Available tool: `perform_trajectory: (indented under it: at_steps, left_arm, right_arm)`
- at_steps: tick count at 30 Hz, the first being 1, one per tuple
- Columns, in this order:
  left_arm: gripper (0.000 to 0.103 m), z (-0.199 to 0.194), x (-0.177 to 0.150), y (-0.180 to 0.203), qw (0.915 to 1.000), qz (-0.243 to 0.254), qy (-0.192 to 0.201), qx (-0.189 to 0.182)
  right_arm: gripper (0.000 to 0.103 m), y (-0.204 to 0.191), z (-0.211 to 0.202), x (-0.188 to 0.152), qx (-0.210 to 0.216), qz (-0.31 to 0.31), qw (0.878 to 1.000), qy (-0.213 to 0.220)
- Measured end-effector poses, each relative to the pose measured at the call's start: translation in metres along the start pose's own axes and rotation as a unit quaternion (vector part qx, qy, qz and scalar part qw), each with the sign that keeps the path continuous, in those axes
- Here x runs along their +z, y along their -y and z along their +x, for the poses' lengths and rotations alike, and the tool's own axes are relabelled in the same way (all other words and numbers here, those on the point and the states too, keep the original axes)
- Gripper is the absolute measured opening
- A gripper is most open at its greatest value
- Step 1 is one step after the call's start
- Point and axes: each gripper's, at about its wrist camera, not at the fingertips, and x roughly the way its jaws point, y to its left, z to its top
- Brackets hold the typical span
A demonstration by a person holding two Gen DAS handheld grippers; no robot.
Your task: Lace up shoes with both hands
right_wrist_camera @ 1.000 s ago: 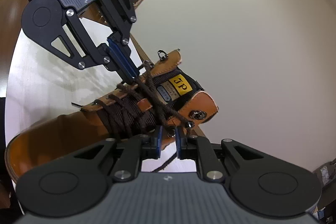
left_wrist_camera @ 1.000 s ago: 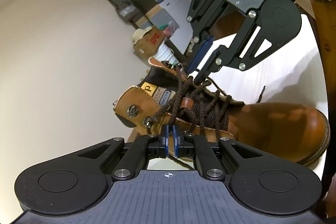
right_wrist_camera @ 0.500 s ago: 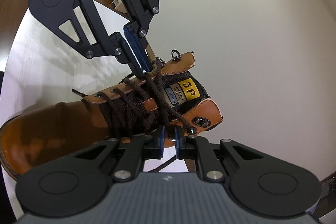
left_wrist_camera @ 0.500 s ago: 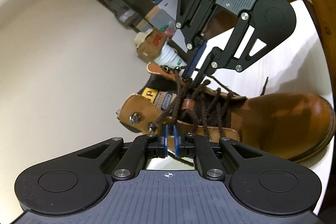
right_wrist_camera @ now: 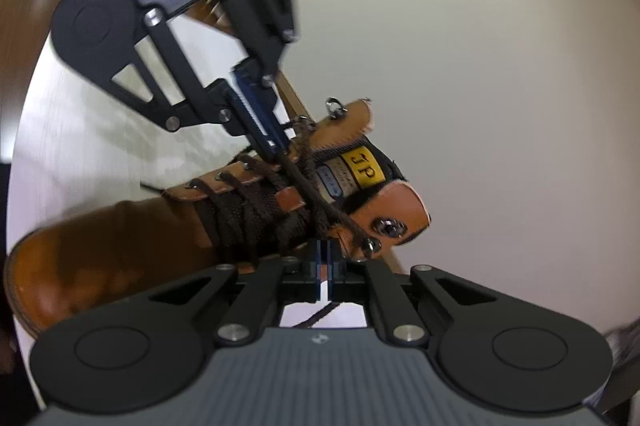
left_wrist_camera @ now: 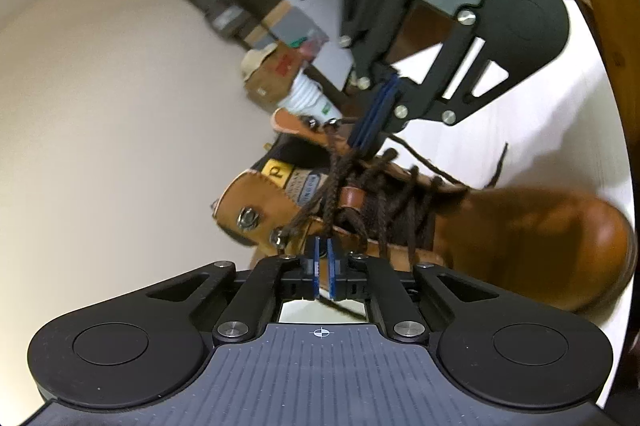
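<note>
Both pairs of my blue-padded fingers, left gripper (left_wrist_camera: 323, 268) closing and right gripper (right_wrist_camera: 324, 268) pinched, clamped the dark brown braided lace (left_wrist_camera: 334, 174) to tension it across the tan leather boot (left_wrist_camera: 520, 238).

Both tools match: the left gripper (left_wrist_camera: 323, 258) and right gripper (right_wrist_camera: 325, 258) have matte black linkage arms, silver screws, ribbed grey bodies and blue-padded jaws.

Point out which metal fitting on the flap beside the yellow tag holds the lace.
The smaller hook at the flap's edge: the lace runs to it. The larger rivet beside it is bare.
</note>
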Motion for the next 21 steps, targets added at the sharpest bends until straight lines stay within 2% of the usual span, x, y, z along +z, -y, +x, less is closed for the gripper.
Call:
perform_trajectory:
  at_steps: [4, 9, 11, 13, 16, 18, 21]
  left_arm:
    - [0.002, -0.015, 0.008, 0.008, 0.9997, 0.001, 0.023, -0.006]
    - [0.004, -0.014, 0.003, 0.007, 0.9999, -0.002, 0.011, -0.003]
    - [0.007, -0.02, -0.001, 0.004, 0.9998, -0.011, 0.013, -0.006]
    - [0.007, -0.022, -0.005, -0.001, 0.9997, -0.021, 0.01, 0.005]
    - [0.01, -0.018, -0.013, -0.015, 0.9985, -0.054, 0.0, 0.014]
    - [0.015, -0.009, -0.016, -0.025, 0.997, -0.077, -0.005, 0.011]
    - [0.018, 0.0, -0.018, -0.033, 0.995, -0.099, -0.01, 0.003]
  right_arm:
    - [0.003, -0.015, -0.033, 0.013, 0.021, 0.001, 0.999, 0.04]
    - [0.004, -0.016, -0.037, 0.019, 0.018, 0.006, 0.999, 0.034]
    - [0.008, -0.019, -0.042, 0.016, 0.023, 0.0, 0.999, 0.027]
    - [0.014, -0.014, -0.046, 0.009, 0.018, 0.025, 0.999, 0.024]
    - [0.015, 0.018, -0.023, 0.002, 0.003, 0.071, 0.997, 0.018]
    - [0.016, 0.039, -0.015, -0.008, 0.013, 0.132, 0.991, 0.014]
    - [0.017, 0.032, -0.039, -0.024, 0.027, 0.168, 0.985, 0.011]
